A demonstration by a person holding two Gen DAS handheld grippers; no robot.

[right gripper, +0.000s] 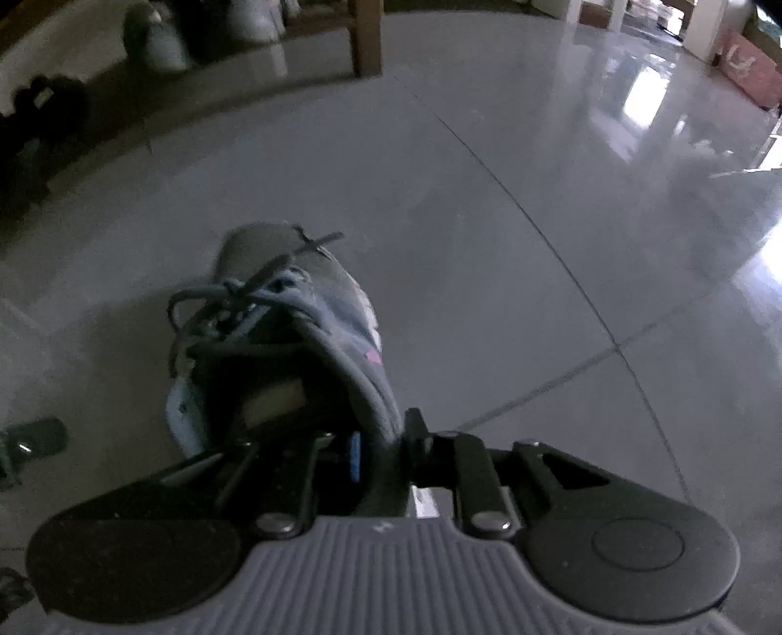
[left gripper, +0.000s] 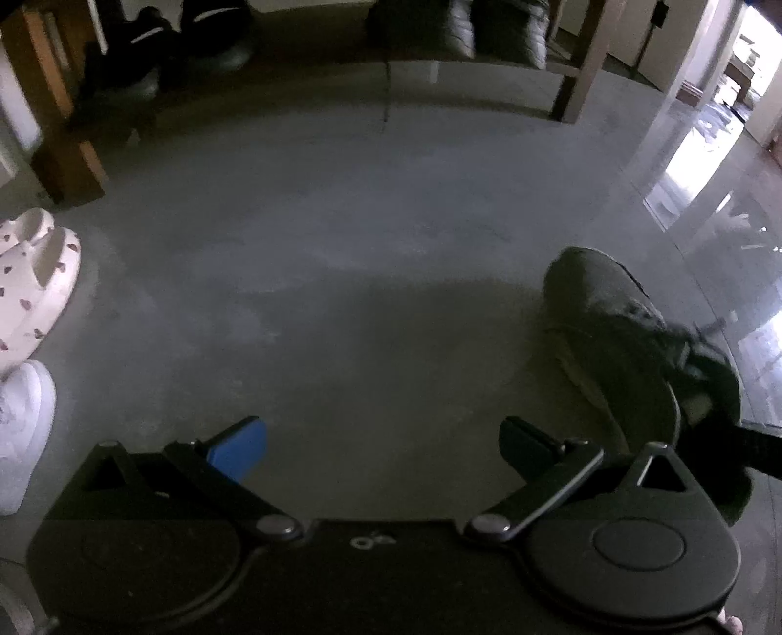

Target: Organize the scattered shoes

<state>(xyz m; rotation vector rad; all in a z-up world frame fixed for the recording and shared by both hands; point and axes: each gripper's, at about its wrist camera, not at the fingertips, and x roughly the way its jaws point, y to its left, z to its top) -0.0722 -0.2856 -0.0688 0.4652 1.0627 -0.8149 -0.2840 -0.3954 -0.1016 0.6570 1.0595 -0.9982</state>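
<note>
Sneaker (right gripper: 293, 332) sits on the floor (right gripper: 488, 220), long axis running straight away from the right gripper (right gripper: 381, 449), whose fingers pinch its heel collar. Left gripper (left gripper: 386, 449), fingers apart and empty, is just beside it; shoe rack (left gripper: 572, 73) lies ahead.

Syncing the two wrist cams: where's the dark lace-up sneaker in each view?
Left wrist: the sneaker lies lower right on the floor, beyond the open left gripper.
Right wrist: the sneaker is centre-left, toe away from the camera, its heel collar between the right gripper's jaws.
Shared landmark: the wooden furniture leg at the top, with shoes beneath.
</note>
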